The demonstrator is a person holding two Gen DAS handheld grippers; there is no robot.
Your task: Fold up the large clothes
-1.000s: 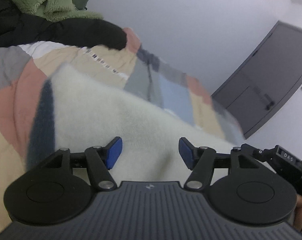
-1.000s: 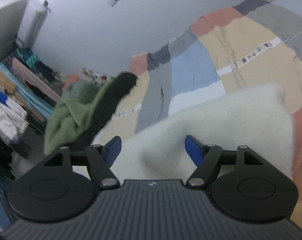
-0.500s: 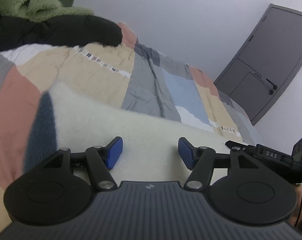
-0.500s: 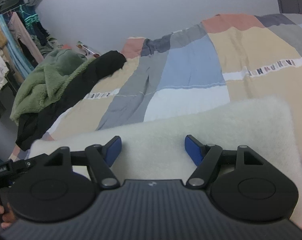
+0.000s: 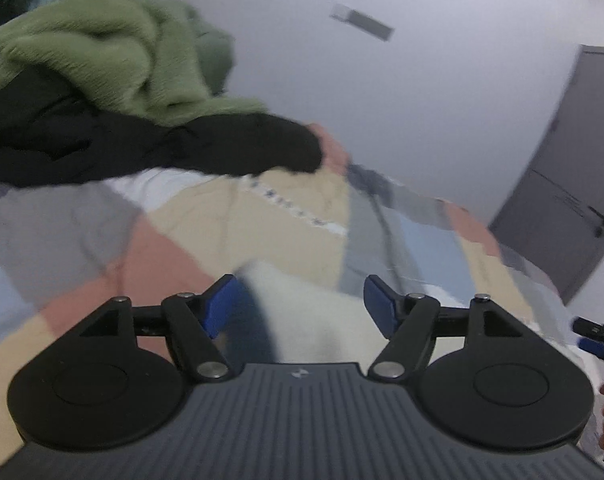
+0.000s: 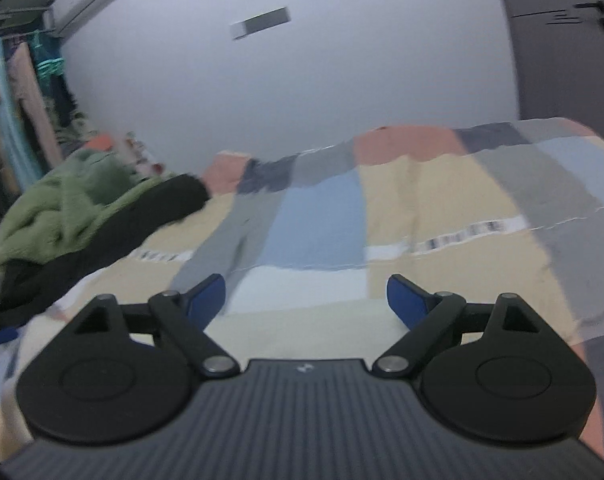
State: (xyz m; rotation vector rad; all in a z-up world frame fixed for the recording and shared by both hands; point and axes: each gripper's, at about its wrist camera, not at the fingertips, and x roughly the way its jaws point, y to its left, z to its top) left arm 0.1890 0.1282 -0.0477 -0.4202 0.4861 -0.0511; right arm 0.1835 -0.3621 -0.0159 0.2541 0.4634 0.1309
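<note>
On patchwork bed (image 6: 442, 208): one cream fleece (image 5: 322, 320), two gaping grippers.

Both wrist views look low across the patchwork bedspread (image 5: 238, 220) (image 6: 442, 200), sharing the green-and-black clothes pile (image 5: 114, 76) (image 6: 70, 208).

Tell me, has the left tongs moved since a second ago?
Yes. The left tongs have swung left: the grey door has slid toward the right edge, while the green fleece pile now fills more of the view.
</note>
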